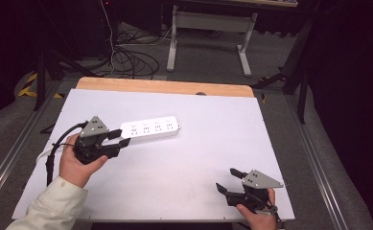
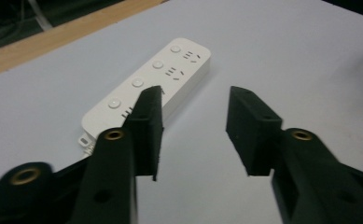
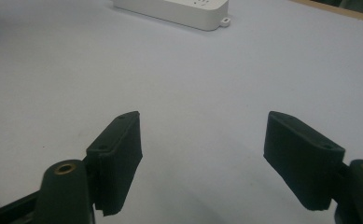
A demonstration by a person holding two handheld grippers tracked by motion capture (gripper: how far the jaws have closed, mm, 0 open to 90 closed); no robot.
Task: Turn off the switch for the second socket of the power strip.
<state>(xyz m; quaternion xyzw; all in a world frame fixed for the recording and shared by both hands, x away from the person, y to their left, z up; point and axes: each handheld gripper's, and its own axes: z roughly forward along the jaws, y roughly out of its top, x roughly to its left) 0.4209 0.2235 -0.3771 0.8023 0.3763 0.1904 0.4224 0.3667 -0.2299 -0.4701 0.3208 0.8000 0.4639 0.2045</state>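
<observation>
White sheeting covers the table (image 1: 184, 158), with a bare wooden strip along its far edge. Left of centre lies a white power strip (image 1: 150, 128), flat, sockets up. The left gripper (image 1: 119, 137) sits at the strip's near end, jaws spread, one jaw overlapping its corner. The right gripper (image 1: 227, 179) rests near the table's front right, jaws wide, well apart from the strip.

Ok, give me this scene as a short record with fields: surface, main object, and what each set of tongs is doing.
surface: white board on a wooden table
main object: white power strip, lying flat, left of centre
left tongs: open, at the strip's near end, not gripping it
right tongs: open, holding nothing, near front right edge
background: cables on the floor
</observation>
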